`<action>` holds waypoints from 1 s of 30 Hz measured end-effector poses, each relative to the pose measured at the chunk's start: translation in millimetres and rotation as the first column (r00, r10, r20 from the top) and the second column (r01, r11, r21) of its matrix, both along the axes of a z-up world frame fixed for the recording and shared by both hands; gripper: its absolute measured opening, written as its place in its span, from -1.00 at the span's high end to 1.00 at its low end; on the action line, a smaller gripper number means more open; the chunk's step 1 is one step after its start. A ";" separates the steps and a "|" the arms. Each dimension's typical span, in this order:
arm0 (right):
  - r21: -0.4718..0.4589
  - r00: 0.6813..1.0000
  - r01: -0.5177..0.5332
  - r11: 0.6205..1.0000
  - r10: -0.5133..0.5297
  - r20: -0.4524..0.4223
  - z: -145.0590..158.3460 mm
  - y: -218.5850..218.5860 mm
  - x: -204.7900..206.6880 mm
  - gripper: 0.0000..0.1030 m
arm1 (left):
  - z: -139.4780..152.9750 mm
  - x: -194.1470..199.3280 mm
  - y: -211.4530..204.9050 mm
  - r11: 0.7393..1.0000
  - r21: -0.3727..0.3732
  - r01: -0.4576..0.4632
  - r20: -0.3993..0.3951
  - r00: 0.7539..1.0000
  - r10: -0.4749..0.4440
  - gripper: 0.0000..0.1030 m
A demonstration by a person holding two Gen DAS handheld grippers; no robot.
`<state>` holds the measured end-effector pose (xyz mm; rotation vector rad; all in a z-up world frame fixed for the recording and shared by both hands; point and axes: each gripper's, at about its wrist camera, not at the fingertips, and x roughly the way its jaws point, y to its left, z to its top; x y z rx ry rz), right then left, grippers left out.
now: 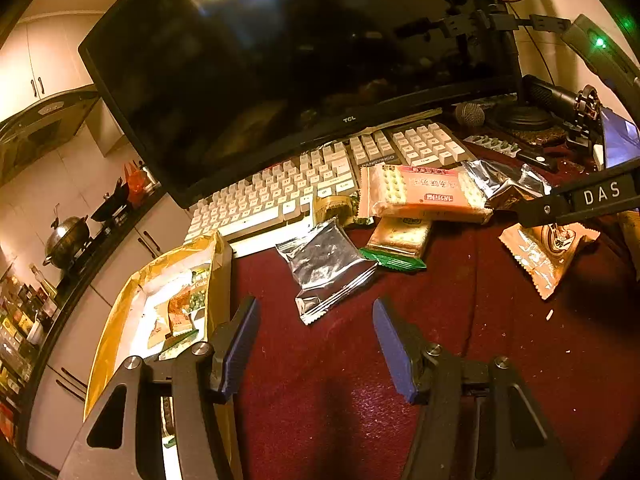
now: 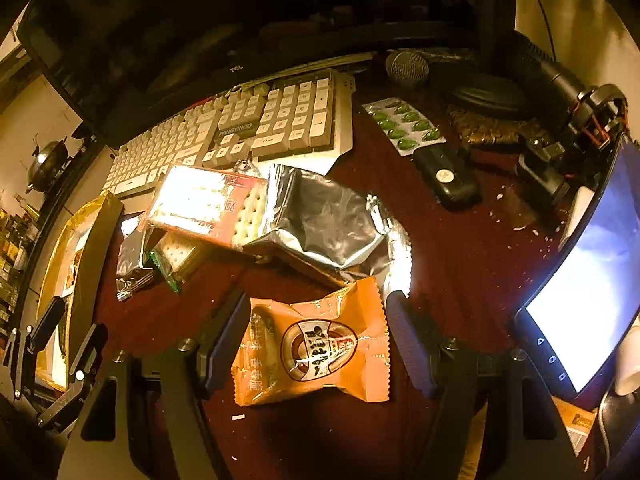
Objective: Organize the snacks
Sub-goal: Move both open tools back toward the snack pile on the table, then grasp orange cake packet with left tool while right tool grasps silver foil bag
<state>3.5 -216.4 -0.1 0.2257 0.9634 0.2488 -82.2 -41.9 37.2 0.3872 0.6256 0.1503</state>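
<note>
A few packets already lie in the gold snack bag [image 1: 120,300] at the worktop's [image 1: 480,360] left edge, but most stay out: the right tongs [image 2: 318,338] straddle the orange snack packet [image 2: 316,344] ungripped, while the left tongs [image 1: 316,344] gape empty near the silver foil packet [image 1: 324,268].

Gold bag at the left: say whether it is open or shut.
Open: the gold bag's mouth gapes, with snack packets visible inside.
</note>
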 end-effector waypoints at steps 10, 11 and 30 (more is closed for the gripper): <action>0.272 0.973 -0.214 0.938 0.230 -0.031 -3.7 29.0 -3.2 -0.36 | 2.3 -1.0 10.0 1.000 -0.030 -0.008 -0.007 1.000 0.008 -0.20; 0.313 0.968 -0.228 0.922 0.248 -0.026 -2.7 29.3 -3.6 -0.36 | 3.3 -1.4 12.9 0.999 -0.040 -0.010 -0.009 1.000 0.009 -0.20; 0.106 0.998 0.044 0.993 -0.048 0.039 31.2 -19.3 16.8 -0.41 | -19.0 15.6 -57.7 0.900 -0.238 0.365 -0.232 0.878 -0.418 -0.74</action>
